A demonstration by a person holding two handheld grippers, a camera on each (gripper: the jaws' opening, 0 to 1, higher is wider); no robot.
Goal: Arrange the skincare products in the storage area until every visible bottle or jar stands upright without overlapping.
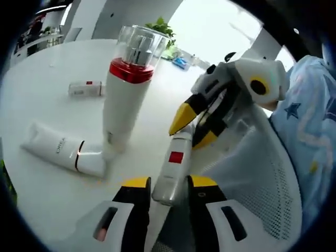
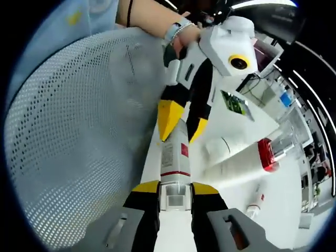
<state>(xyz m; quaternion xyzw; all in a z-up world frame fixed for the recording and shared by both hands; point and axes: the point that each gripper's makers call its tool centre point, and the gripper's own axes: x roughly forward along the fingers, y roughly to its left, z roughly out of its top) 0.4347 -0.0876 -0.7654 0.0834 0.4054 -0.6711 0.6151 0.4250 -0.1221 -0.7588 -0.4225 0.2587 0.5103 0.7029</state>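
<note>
Held: slim white tube (image 1: 173,168), red label, grasped end to end, my left gripper (image 1: 169,195) clenched on one end, my right gripper (image 2: 175,193) on the other, above the white table (image 1: 47,94) beside a mesh basket (image 2: 73,147). Beyond: tall red-collared bottle (image 1: 126,89) upright. Lying flat: white tube (image 1: 63,149); small tube (image 1: 86,88) farther off.

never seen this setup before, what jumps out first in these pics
The slim white bottle with a red label catches the eye first, clamped at both ends between the left gripper and the right gripper, beside a white mesh basket. Behind it on the white table, a tall pump bottle with a red collar and clear cap stands upright, a white tube lying at its foot.
</note>
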